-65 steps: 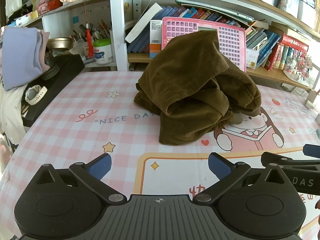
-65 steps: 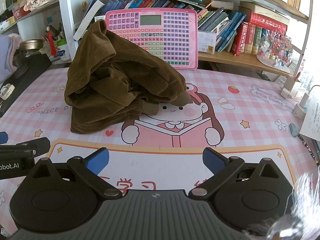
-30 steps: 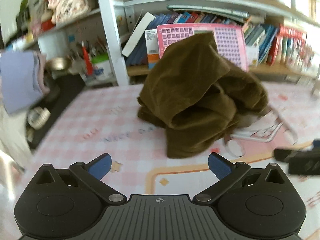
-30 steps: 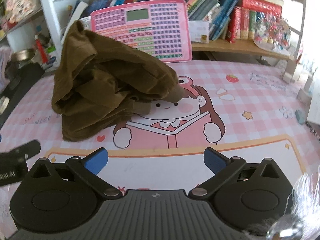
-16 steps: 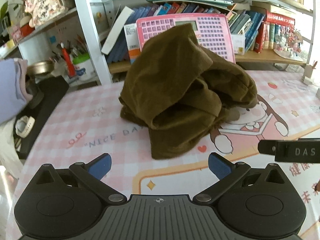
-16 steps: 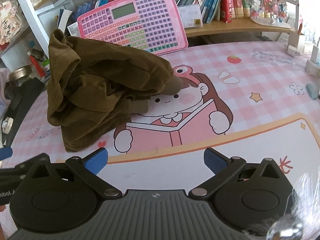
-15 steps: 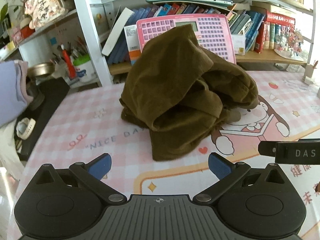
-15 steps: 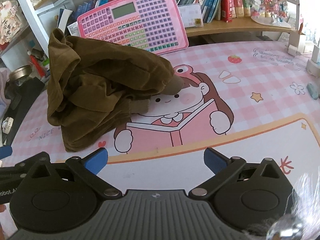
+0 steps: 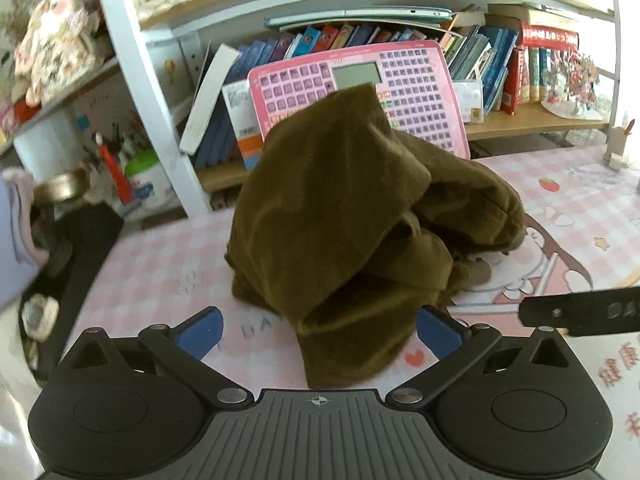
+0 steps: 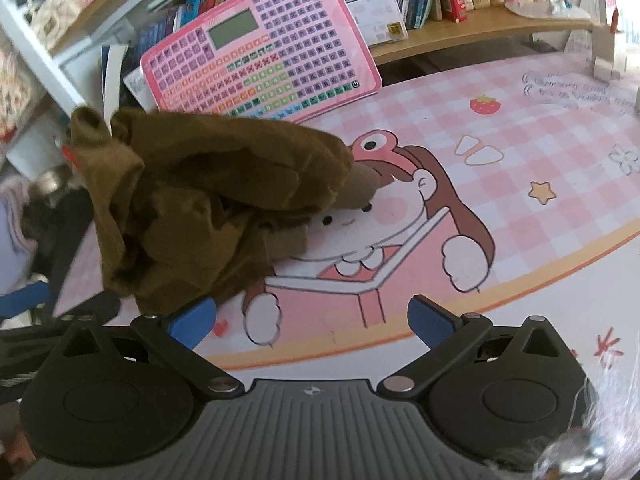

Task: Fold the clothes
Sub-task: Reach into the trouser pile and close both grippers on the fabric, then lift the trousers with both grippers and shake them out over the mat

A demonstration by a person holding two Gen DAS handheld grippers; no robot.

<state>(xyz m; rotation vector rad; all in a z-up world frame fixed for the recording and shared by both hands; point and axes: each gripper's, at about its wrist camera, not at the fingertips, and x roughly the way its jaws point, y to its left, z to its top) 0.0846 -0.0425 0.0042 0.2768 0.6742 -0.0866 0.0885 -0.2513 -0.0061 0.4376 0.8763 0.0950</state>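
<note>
Trousers (image 9: 352,232), one crumpled brown heap, lie on the pink checked surface (image 10: 520,128) before one pink keyboard toy (image 10: 260,60), hiding its lower edge. Left gripper (image 9: 320,330) and right gripper (image 10: 310,318) are both spread wide, holding nothing. Both have come closer to the heap than half a second ago.
</note>
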